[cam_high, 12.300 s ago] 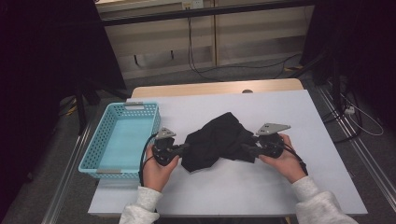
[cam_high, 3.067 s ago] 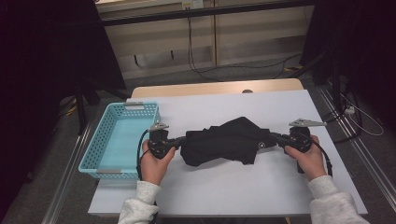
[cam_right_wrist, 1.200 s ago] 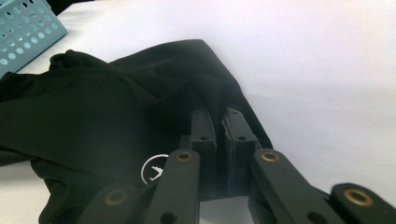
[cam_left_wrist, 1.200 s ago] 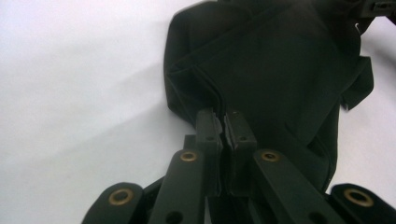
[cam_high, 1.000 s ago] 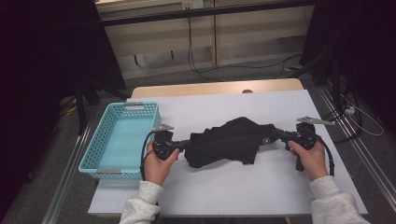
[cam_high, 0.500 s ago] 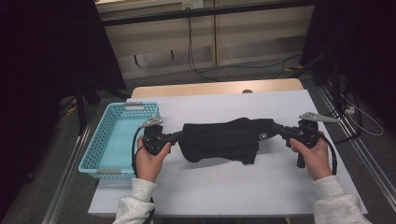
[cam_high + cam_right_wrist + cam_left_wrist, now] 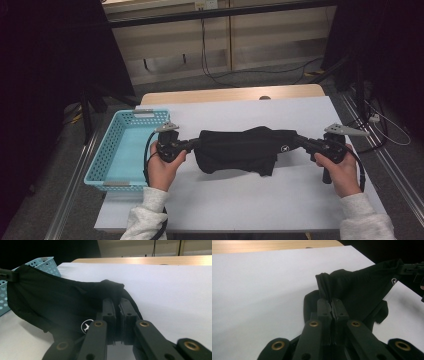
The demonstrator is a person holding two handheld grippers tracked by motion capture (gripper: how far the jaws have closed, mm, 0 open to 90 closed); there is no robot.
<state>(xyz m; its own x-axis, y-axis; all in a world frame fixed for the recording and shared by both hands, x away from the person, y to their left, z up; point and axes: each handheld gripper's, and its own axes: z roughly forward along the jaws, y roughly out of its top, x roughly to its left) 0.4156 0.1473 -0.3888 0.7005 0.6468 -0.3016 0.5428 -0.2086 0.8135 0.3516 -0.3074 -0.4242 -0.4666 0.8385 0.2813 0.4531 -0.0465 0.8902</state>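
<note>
We are holding a black garment (image 7: pixel 242 150) stretched between our two grippers above the middle of the white table (image 7: pixel 240 210). Our left gripper (image 7: pixel 192 145) is pinching the cloth's left end, its jaws pressed together on a bunched fold; in the left gripper view (image 7: pixel 331 303) the fabric is rising out of the closed jaws toward 12 o'clock and fanning off toward 2 o'clock. Our right gripper (image 7: pixel 301 142) is clamping the opposite end the same way; in the right gripper view (image 7: pixel 118 302) the cloth is gathering just above the jaws and spreading away toward 9 and 10 o'clock. Seen from the high view, the garment is lying at 3 o'clock from the left gripper and at 9 o'clock from the right one, its top edge pulled nearly straight while the lower part is sagging toward the tabletop. A small white round logo (image 7: pixel 284 148) is showing near the right end. The light blue basket (image 7: pixel 107 170) is sitting at 9 o'clock from the left gripper, just beside our left hand (image 7: pixel 162 167).
</note>
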